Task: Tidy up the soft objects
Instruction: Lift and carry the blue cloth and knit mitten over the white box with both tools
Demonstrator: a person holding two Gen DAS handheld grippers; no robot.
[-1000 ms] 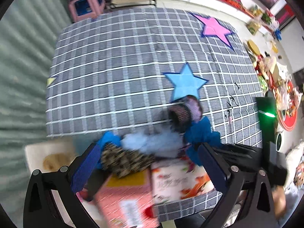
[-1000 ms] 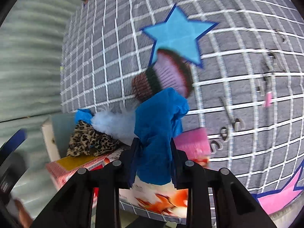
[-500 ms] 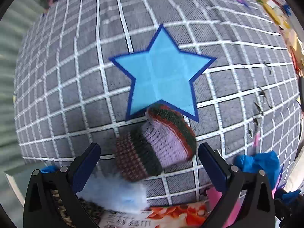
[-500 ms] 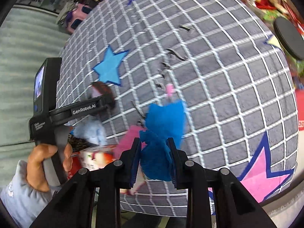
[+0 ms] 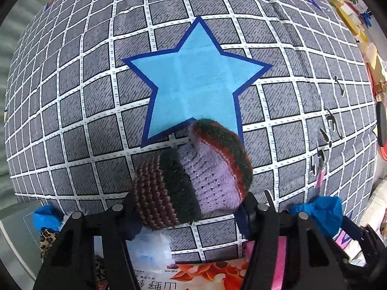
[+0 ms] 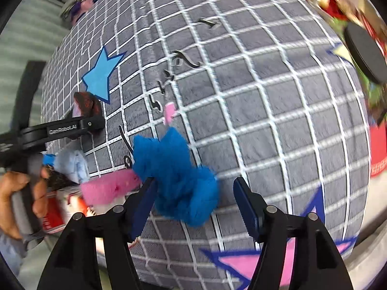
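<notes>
"GenRobot.AI" on the left claw's [image 6: 96,123] black arm.

1. Cloth [image 5: 72,91]: grey squares, white grid lines.
2. Star [image 5: 196,82]: light blue, navy outline.
3. Second star [image 6: 254,263]: pink, blue outline.
4. Knit [image 5: 193,176]: bands of lilac, dark green, rust red, brown.
5. Fluff [image 6: 174,174]: bright blue.
6. Pink piece [image 6: 108,188].
7. Pale blue tuft [image 5: 154,249].
8. Leopard-print piece [image 5: 48,239].

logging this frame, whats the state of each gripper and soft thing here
left gripper: jaws closing around the knitted hat
knitted hat: on the cloth, between the left jaws
right gripper: jaws opening
blue cloth: touching one right finger, other clear
pink cloth: lying free
</notes>
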